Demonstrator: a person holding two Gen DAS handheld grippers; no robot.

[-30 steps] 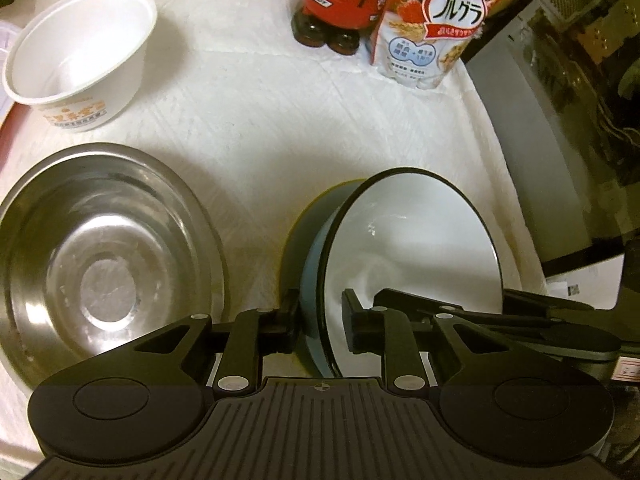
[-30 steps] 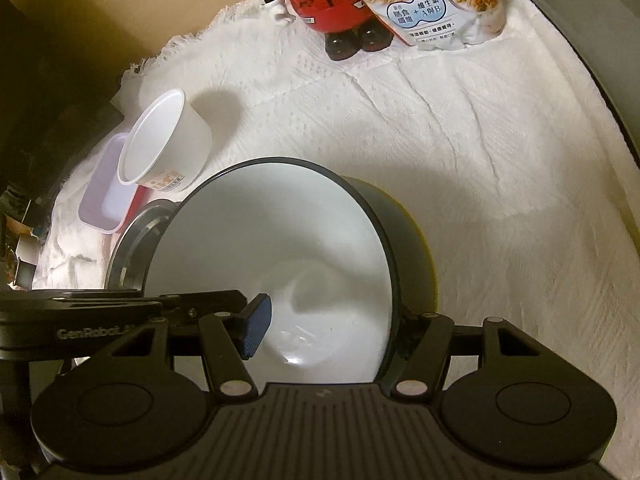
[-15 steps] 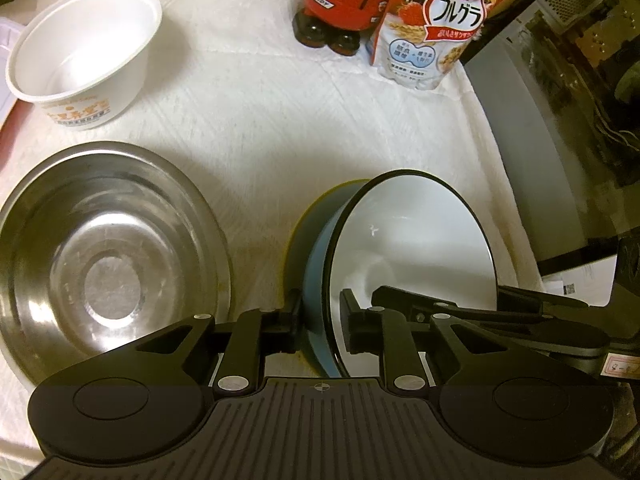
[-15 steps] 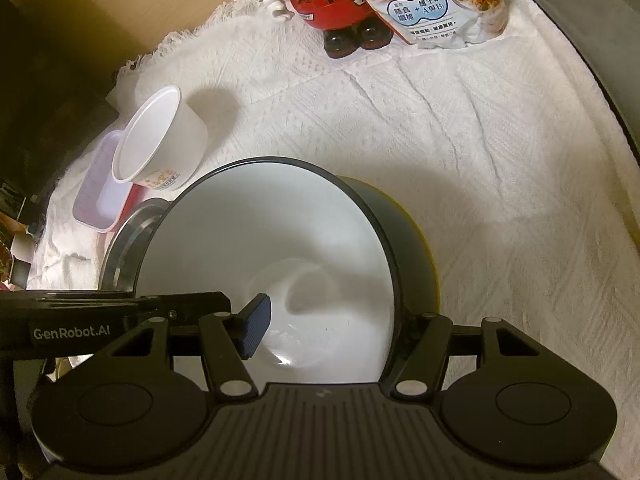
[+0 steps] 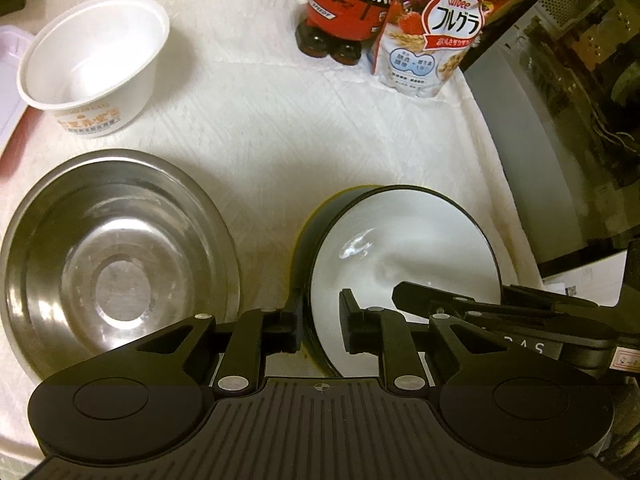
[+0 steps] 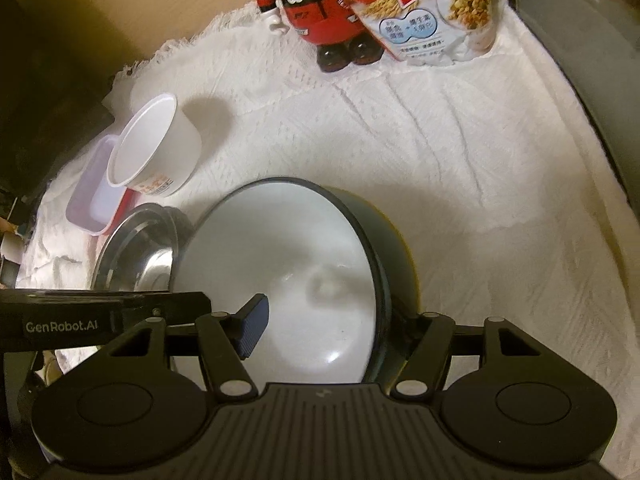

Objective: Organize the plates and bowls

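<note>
A bowl [image 5: 400, 240], blue outside and white inside with a dark rim, is tipped up on the white cloth with a yellow edge [image 5: 332, 200] showing under it. My left gripper [image 5: 320, 312] is shut on its near rim, one finger outside the wall and one inside. My right gripper [image 6: 328, 320] straddles the bowl [image 6: 300, 248] at its right wall. Its jaws are opening: the blue pad [image 6: 252, 328] stands clear inside the bowl and the other finger is behind the wall. A steel bowl [image 5: 112, 248] sits just left of the blue one.
A white paper bowl [image 5: 92, 60] stands at the far left beside a plastic box [image 6: 92, 204]. A red figure bottle [image 5: 348, 0] and a cereal bag [image 5: 432, 40] stand at the back. A grey appliance [image 5: 540, 160] borders the cloth on the right.
The blue bowl's far rim has dropped slightly, so it sits a little flatter. My left jaws have narrowed a touch on its rim. Neither hand has shifted noticeably.
</note>
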